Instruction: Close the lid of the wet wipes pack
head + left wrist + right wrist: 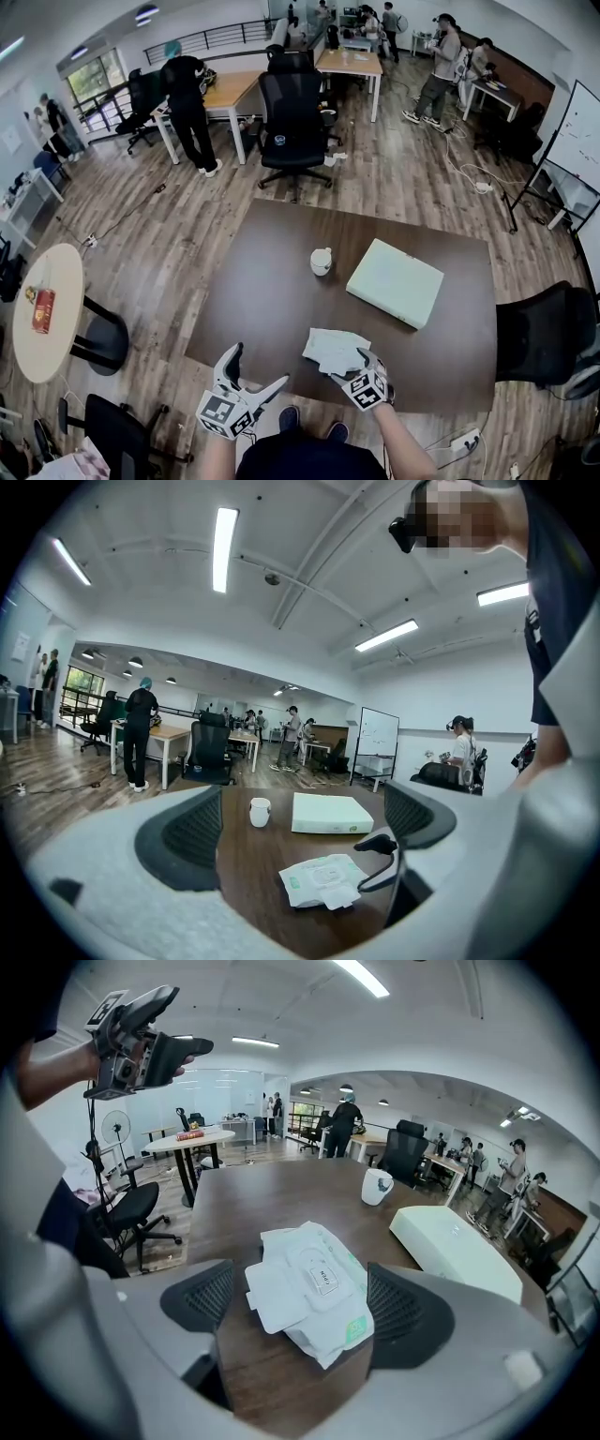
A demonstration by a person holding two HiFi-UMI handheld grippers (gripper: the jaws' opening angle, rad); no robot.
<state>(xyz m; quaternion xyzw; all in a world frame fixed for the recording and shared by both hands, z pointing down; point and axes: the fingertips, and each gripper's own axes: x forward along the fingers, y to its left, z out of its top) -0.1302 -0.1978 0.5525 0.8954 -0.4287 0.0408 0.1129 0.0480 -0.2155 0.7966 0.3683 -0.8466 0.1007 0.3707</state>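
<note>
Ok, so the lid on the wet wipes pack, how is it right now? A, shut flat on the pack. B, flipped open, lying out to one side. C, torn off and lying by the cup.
B: the right gripper view shows the lid folded out to one side of the wet wipes pack, not covering its top.

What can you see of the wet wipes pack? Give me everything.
The wet wipes pack is a soft white film pouch, crinkled, with a green mark at one corner. Its lid, a white flap, lies folded open beside an oval panel that carries a small label. The pack lies flat on the dark brown table, close to its near edge. The right tongs frame it, jaws apart, with no pad pressing on it.
</note>
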